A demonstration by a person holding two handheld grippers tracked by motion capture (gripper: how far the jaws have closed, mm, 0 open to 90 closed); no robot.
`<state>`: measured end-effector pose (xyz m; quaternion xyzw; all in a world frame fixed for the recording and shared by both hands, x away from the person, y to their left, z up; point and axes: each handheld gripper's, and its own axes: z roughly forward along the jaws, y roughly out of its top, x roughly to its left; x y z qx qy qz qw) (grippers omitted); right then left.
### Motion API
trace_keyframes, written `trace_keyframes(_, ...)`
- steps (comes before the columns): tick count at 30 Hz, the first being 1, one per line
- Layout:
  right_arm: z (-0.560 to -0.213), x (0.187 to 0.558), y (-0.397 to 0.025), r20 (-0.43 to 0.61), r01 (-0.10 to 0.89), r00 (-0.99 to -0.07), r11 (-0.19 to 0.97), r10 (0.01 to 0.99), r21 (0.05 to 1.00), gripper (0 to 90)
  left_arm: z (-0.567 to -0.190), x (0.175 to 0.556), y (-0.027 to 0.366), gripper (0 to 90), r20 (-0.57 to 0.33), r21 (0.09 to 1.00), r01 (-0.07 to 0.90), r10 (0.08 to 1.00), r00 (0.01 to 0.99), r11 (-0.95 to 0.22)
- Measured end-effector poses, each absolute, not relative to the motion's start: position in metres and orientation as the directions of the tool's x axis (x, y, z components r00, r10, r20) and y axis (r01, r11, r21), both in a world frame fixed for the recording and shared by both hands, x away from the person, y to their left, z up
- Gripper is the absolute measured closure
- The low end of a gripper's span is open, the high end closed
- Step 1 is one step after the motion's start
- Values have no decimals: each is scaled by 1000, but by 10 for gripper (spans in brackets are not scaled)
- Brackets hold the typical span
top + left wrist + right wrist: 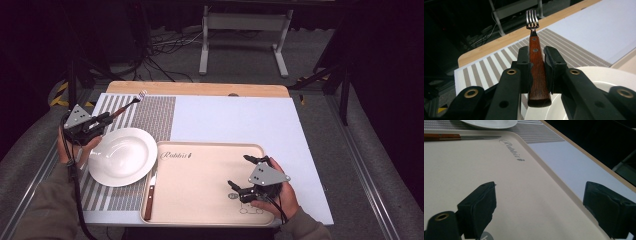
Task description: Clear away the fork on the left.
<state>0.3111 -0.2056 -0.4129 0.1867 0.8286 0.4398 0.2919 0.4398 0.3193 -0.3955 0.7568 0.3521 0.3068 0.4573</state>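
Note:
A fork (535,62) with a brown wooden handle and steel tines is held in my left gripper (537,65), which is shut on the handle. In the high view that gripper (102,120) hangs just left of the white plate (121,156), and the fork (129,104) points up and away over the striped placemat (155,112). A knife (151,194) with a matching wooden handle lies along the left edge of the beige tray (200,200). My right gripper (243,173) stands open above the tray's right part, with nothing between its fingers (480,205).
The tray and placemat rest on a pale blue board (240,117) laid over a wooden table (200,89). A white metal stand (245,35) and cables lie on the floor beyond the table. The plate's rim (491,123) and the knife (456,137) show in the right gripper view.

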Motion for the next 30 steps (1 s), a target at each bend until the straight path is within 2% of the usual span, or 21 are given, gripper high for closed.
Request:
trace_keyframes(16, -403, 306, -214, -324, 32, -740, 512, 590, 859, 127, -383, 412, 288, 756, 170, 918, 183, 767, 619, -351)
trace_keyframes(30, -398, 303, -217, -337, 16, -719, 499, 608, 867, 128, -381, 382, 268, 756, 155, 931, 156, 743, 651, -330)
